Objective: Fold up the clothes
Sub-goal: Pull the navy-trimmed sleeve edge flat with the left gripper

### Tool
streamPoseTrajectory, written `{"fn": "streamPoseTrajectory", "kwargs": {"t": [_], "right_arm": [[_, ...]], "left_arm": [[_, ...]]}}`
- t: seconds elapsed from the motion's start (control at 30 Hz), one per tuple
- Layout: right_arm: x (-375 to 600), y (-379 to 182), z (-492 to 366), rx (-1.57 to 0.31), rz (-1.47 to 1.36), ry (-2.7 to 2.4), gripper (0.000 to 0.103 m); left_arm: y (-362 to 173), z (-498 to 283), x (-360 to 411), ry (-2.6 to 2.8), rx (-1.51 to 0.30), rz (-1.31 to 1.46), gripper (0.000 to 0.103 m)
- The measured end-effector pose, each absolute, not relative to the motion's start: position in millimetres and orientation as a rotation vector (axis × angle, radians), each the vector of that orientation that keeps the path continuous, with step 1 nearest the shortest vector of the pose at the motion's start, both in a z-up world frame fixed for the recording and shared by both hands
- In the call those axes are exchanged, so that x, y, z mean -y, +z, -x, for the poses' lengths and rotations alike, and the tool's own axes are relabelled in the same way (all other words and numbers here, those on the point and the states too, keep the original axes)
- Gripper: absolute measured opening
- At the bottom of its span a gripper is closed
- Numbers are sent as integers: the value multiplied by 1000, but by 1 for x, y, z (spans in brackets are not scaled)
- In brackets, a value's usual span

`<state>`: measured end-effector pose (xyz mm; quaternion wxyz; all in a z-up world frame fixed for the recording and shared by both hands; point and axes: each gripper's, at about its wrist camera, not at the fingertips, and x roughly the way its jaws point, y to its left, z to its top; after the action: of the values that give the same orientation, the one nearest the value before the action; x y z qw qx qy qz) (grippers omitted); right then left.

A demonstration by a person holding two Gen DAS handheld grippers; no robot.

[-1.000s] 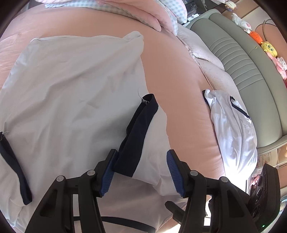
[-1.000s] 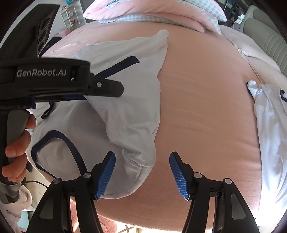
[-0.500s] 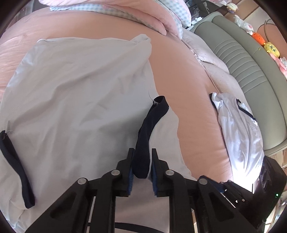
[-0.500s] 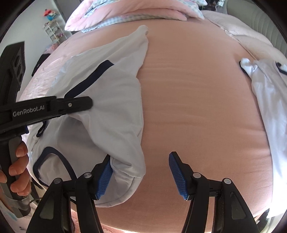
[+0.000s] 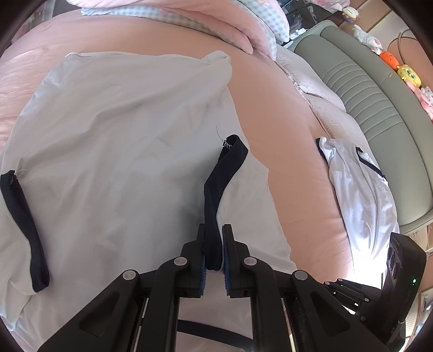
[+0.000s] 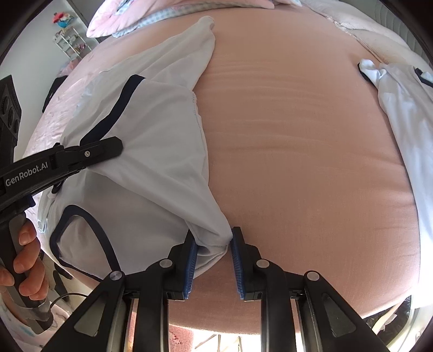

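Note:
A white shirt [image 5: 121, 135] with navy trim lies spread on the pink bed [image 5: 284, 121]. My left gripper [image 5: 213, 243] is shut on its navy sleeve cuff [image 5: 224, 173], which stands up from the cloth. The other cuff [image 5: 24, 230] lies flat at the left. In the right wrist view my right gripper [image 6: 212, 243] is shut on a bunched corner of the white shirt [image 6: 157, 151] near the bed's front edge. The navy neckline [image 6: 89, 224] curves to the left of it. The left gripper [image 6: 116, 146] reaches in from the left, held by a hand [image 6: 24, 260].
A second white garment [image 5: 360, 189] lies crumpled at the bed's right side, also in the right wrist view [image 6: 400, 108]. Pink and checked pillows [image 5: 216, 21] are at the head. A grey-green padded bench [image 5: 373, 89] with plush toys [image 5: 406, 75] runs along the right.
The left gripper closed on the navy cuff and has raised it slightly. The right gripper moved left onto the shirt's corner and its fingers closed on the cloth.

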<state>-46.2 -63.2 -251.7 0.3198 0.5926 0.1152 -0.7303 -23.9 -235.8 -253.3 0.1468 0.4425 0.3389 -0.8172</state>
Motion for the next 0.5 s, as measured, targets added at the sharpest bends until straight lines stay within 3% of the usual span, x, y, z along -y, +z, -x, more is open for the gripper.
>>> {"fn": "streamPoseTrajectory", "kwargs": {"t": [0.33, 0.5], "right_arm": [[59, -252, 47, -307, -1567, -1895, 23], [59, -252, 49, -305, -1575, -1885, 23]], "left_arm": [[-253, 18, 235, -2324, -1011, -1276, 8], [-247, 23, 229, -2338, -907, -1287, 8]]}}
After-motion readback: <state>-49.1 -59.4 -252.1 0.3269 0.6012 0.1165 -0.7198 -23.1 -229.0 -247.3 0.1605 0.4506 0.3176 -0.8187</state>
